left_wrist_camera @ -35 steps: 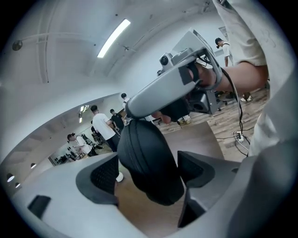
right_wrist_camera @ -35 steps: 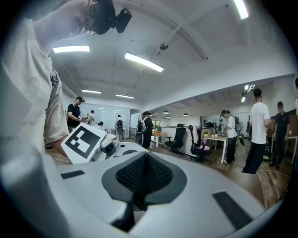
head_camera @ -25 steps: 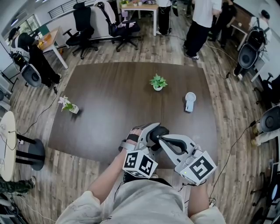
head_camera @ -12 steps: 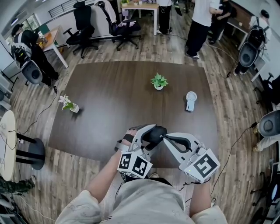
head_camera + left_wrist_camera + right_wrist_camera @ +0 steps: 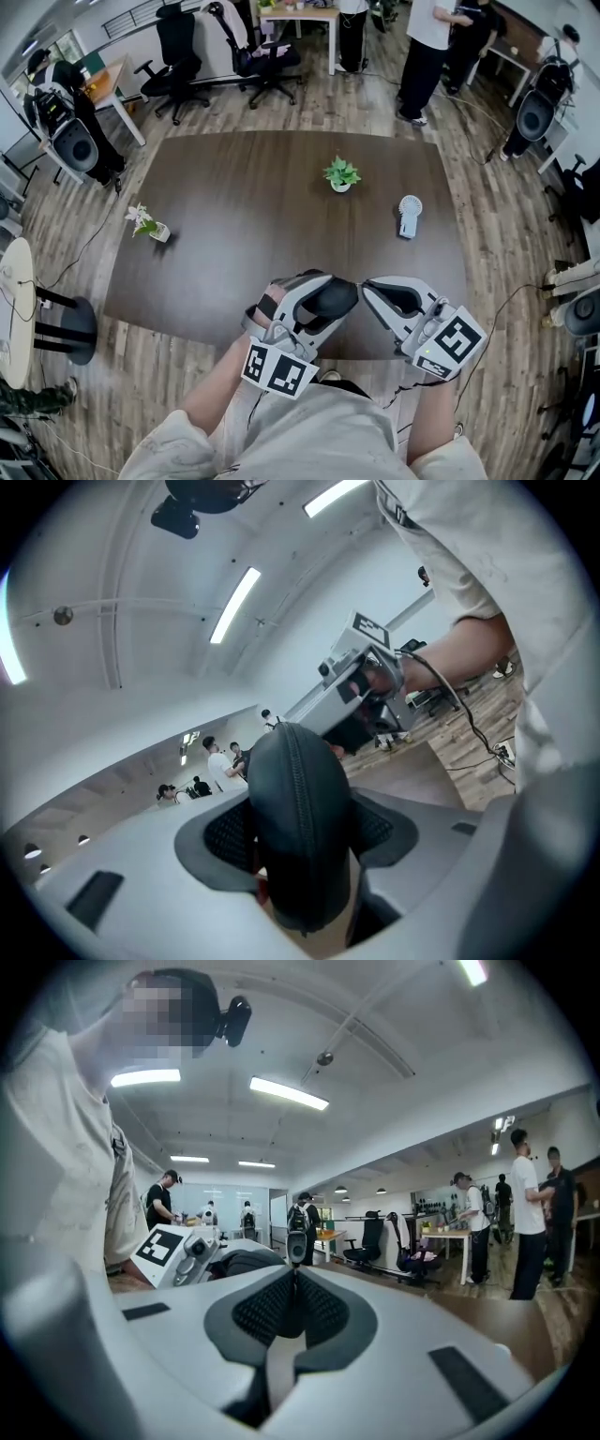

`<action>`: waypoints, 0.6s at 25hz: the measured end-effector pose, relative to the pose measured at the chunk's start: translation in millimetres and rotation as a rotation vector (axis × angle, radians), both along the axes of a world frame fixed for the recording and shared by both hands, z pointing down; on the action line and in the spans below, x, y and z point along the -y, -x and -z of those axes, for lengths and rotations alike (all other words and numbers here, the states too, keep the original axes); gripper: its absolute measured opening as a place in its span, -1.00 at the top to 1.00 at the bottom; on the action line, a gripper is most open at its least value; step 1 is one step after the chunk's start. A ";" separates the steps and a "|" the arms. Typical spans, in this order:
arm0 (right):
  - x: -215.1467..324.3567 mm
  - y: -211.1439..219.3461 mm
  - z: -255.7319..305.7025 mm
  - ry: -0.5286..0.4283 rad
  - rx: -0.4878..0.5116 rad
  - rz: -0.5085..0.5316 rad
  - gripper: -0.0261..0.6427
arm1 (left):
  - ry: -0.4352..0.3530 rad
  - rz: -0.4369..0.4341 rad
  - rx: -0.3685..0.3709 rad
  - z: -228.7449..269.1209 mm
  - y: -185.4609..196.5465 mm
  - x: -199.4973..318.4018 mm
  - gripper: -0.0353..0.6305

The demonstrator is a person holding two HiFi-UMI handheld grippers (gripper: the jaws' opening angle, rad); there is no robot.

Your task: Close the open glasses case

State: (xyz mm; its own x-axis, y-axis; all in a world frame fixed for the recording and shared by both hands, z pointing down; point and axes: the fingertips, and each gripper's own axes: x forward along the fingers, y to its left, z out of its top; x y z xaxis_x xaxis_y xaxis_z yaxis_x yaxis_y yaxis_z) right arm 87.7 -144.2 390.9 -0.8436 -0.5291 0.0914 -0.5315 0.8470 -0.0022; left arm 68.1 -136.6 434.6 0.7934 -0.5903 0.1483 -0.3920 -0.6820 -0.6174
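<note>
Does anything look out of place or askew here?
Nothing stands out. The left gripper, its jaws just closed further, holds the case; the plant and fan sit apart on the table.

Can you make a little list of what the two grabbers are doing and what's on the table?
Left gripper: jaws have just been closing, now pressed on the dark glasses case
Right gripper: shut, empty, apart from the case
Table: potted plant, white fan, flower vase, all further away from the grippers
</note>
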 end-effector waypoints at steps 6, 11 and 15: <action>-6.1 7.9 3.8 0.061 0.130 0.089 0.89 | -0.053 -0.014 -0.049 12.3 9.3 -10.2 0.10; -4.3 15.2 3.1 0.073 0.155 0.094 0.89 | -0.016 -0.004 -0.066 10.2 15.6 -7.6 0.09; 2.0 16.5 -0.5 0.078 0.189 0.053 0.87 | 0.047 0.022 -0.103 5.5 16.3 -2.9 0.09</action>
State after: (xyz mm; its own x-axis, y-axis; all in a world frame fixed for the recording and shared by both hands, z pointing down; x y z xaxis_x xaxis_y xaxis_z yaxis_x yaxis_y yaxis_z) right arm 71.2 -146.2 391.4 -0.8759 -0.4814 -0.0317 -0.4705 0.8669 -0.1644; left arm 51.8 -133.6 429.0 0.7930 -0.6018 0.0947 -0.4667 -0.7000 -0.5405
